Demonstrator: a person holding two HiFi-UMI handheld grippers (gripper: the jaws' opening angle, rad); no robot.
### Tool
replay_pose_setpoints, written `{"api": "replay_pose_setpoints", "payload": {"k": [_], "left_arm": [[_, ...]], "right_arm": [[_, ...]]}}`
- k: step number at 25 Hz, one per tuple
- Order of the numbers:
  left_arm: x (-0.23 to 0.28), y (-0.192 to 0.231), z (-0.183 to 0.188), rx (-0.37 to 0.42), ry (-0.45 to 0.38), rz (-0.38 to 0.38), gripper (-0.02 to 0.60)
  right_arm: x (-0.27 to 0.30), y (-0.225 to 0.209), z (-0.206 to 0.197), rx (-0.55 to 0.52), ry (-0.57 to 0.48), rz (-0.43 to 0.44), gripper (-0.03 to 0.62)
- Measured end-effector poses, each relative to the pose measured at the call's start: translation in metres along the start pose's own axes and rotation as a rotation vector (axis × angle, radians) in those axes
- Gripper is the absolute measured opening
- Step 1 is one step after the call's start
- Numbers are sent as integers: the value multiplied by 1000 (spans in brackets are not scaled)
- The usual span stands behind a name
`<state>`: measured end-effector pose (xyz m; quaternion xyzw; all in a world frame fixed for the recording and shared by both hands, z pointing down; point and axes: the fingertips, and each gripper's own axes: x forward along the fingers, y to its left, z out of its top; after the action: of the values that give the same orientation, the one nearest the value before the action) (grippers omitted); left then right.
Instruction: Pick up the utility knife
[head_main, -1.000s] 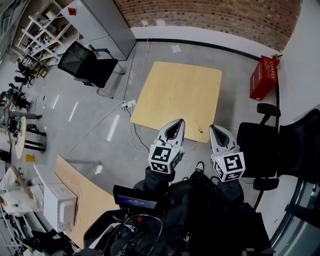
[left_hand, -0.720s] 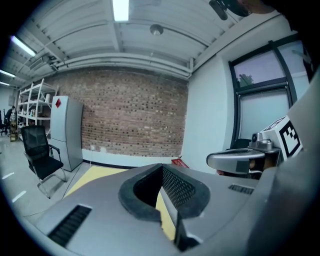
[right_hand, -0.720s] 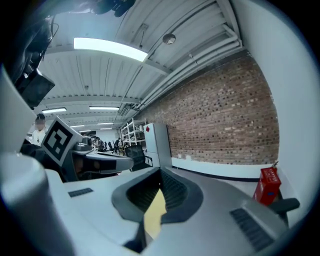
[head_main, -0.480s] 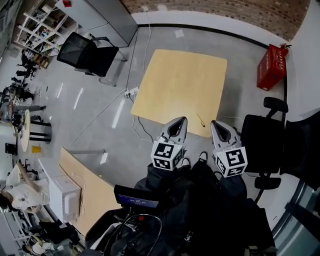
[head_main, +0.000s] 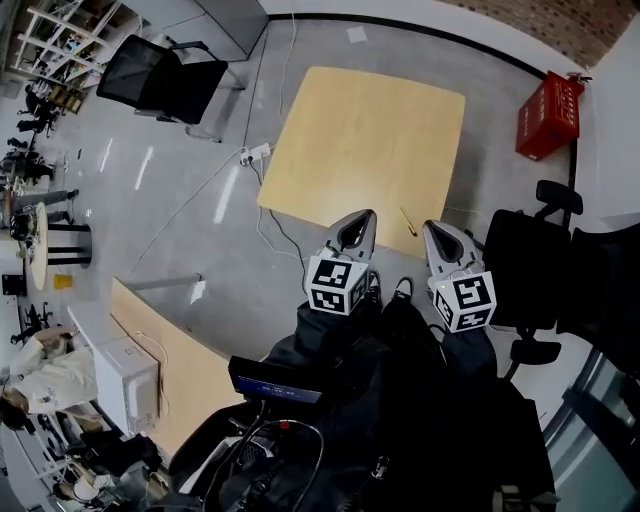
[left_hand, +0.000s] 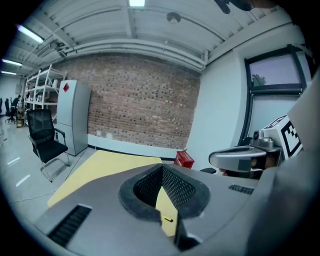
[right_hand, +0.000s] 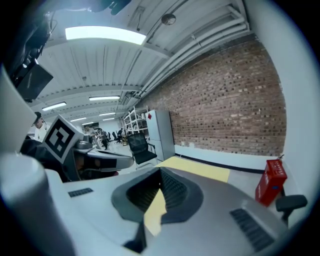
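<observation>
The utility knife (head_main: 408, 221) is a thin yellow sliver lying near the front right edge of the light wooden table (head_main: 365, 140). In the left gripper view the knife (left_hand: 169, 219) shows as a small mark on the table, seen through the gap under the jaws. Both grippers hang in the air just short of the table's near edge. My left gripper (head_main: 353, 228) (left_hand: 162, 169) is to the left of the knife, my right gripper (head_main: 438, 236) (right_hand: 160, 172) to its right. On each, the tips meet and nothing is held.
A black office chair (head_main: 530, 270) stands close on the right, another (head_main: 160, 75) at the far left. A red box (head_main: 548, 115) sits by the wall. A power strip (head_main: 255, 153) with cables lies on the floor left of the table. A second wooden top (head_main: 170, 370) is at lower left.
The view has moved forward: the table and the knife have shifted up the picture, and the grippers now sit closer to the table's near edge. Both jaws look the same throughout.
</observation>
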<state>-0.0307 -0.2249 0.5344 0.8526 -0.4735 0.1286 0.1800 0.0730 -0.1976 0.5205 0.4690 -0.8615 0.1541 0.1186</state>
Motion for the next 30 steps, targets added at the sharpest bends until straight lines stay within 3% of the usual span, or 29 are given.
{"api": "replay_pose_setpoints", "payload": {"k": [21,30], "left_arm": [[47,39,-166,-94,343,-24,0],[43,47,-212,-115,442,-20,0]], "right_arm": [[80,-36,-191,32,412,-38,5],[99,-43,-242,29,529,-33,5]]}}
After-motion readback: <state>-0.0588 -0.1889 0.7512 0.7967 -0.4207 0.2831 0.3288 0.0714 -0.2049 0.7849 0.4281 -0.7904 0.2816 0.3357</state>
